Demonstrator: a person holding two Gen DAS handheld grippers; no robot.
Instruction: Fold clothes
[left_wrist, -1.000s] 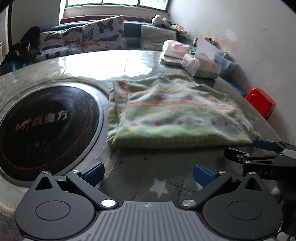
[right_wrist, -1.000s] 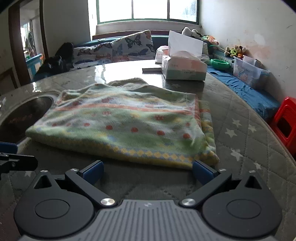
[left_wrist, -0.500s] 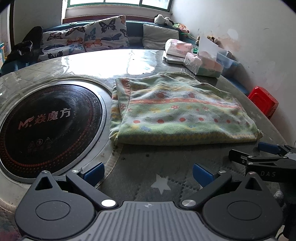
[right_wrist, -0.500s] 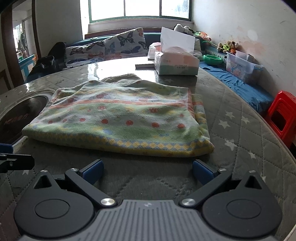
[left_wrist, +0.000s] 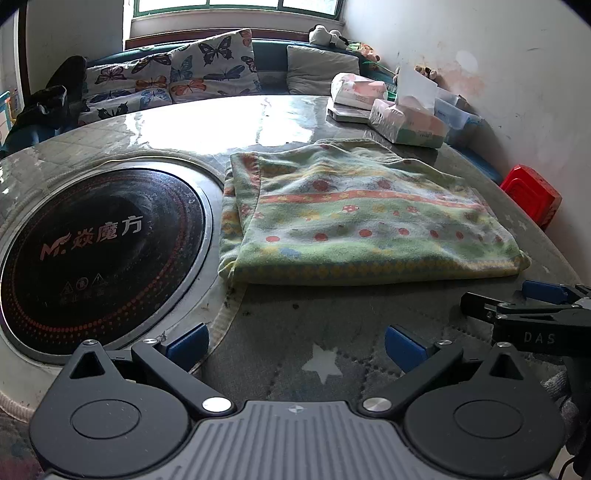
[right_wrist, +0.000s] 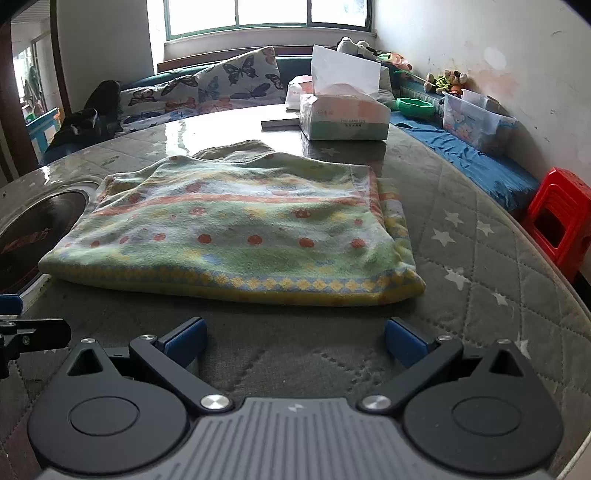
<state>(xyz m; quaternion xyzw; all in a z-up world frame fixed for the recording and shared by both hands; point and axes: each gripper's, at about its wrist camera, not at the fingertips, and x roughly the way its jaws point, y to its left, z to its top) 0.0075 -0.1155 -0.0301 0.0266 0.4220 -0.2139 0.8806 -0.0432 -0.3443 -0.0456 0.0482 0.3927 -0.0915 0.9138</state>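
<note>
A folded green garment (left_wrist: 354, 218) with red dots and a yellow diamond hem lies flat on the round quilted table (left_wrist: 332, 332); the right wrist view shows the same garment (right_wrist: 236, 229) ahead. My left gripper (left_wrist: 295, 343) stands open over bare table, short of the garment's near left corner. My right gripper (right_wrist: 295, 341) is open too, a little back from the hem, nothing between its fingers. The right gripper's fingers (left_wrist: 532, 310) show at the right edge of the left wrist view.
A black induction cooktop (left_wrist: 96, 251) is set into the table left of the garment. Tissue boxes (right_wrist: 343, 114) stand behind it. A red stool (right_wrist: 561, 218) sits off the table's right edge. A bench with butterfly cushions (left_wrist: 173, 81) runs under the window.
Both grippers have drawn back and risen slightly from the garment, so it looks smaller and farther away. The garment has not moved. Both stay open.
</note>
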